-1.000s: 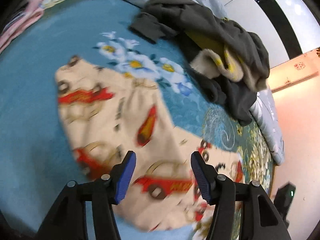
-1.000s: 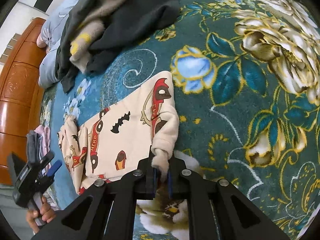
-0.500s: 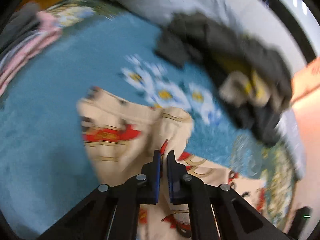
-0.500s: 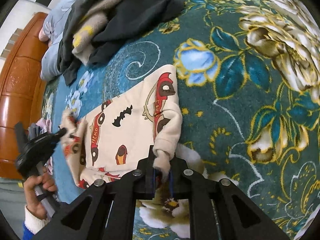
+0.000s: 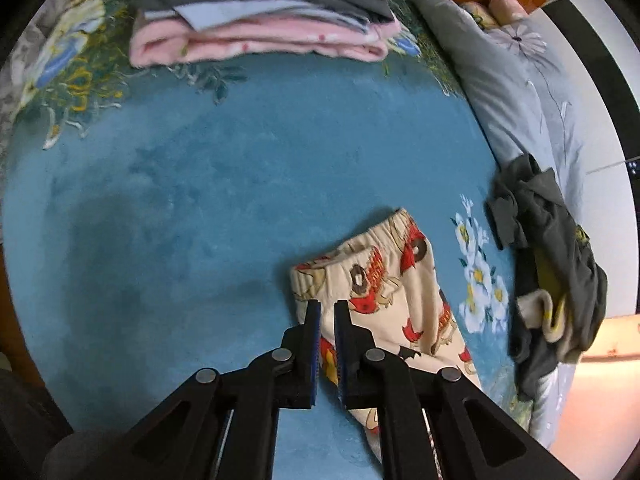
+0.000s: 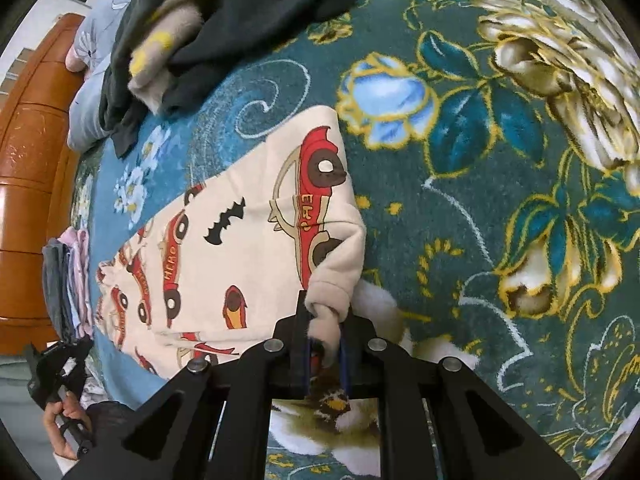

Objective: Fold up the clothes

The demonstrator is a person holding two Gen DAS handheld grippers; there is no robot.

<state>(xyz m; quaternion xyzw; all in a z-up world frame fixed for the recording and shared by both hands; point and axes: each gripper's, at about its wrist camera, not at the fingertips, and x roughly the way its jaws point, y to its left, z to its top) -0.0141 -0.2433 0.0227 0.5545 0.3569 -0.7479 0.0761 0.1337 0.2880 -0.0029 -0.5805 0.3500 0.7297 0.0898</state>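
Cream trousers (image 6: 224,248) with red car print spread flat on blue flowered blanket (image 5: 224,184), elastic waistband (image 5: 360,256) seen at left end. Leg hem pinched between narrow fingers of right gripper (image 6: 324,344). Left gripper (image 5: 327,344) fingers drawn nearly together over waistband edge; actual grip on cloth cannot be told. Folded stack of pink and grey clothes (image 5: 264,12) placed beyond trousers, near wooden headboard (image 6: 28,184). Dark grey heap (image 5: 556,264) left crumpled beside grey quilt (image 5: 520,92).
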